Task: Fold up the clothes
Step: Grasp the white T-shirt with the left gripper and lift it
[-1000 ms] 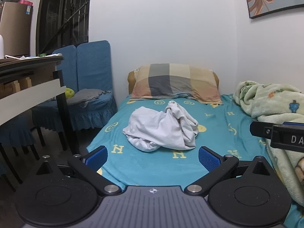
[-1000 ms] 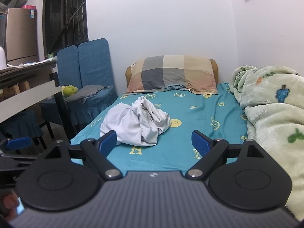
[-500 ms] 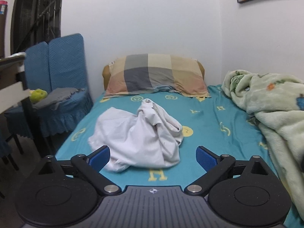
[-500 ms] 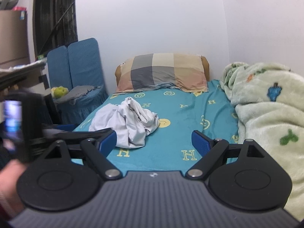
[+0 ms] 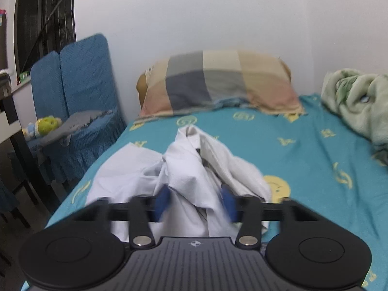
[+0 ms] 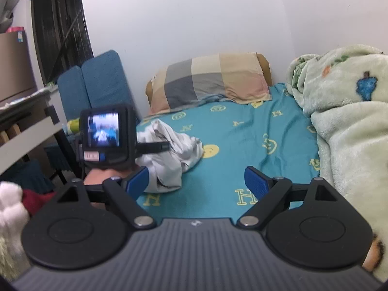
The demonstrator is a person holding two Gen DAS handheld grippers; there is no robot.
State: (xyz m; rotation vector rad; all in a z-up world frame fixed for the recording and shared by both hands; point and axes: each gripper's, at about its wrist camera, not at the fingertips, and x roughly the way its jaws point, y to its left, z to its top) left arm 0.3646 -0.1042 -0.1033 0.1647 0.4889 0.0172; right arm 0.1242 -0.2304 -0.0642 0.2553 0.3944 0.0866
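Observation:
A crumpled white garment lies in a heap on the teal bed sheet, near the bed's left edge. My left gripper is down in the heap, its blue pads on either side of a raised fold of the cloth with a gap still between them. In the right wrist view the same garment lies left of centre, and the left gripper's body with its lit screen reaches into it. My right gripper is open and empty above the sheet, to the right of the garment.
A checked pillow lies at the head of the bed. A pale green fleece blanket is piled along the right side. Blue covered chairs with a yellow soft toy stand left of the bed, beside a dark desk.
My left gripper has moved forward and down into the white garment, and its fingers have narrowed around a fold. My right gripper has moved closer to the bed and stays open.

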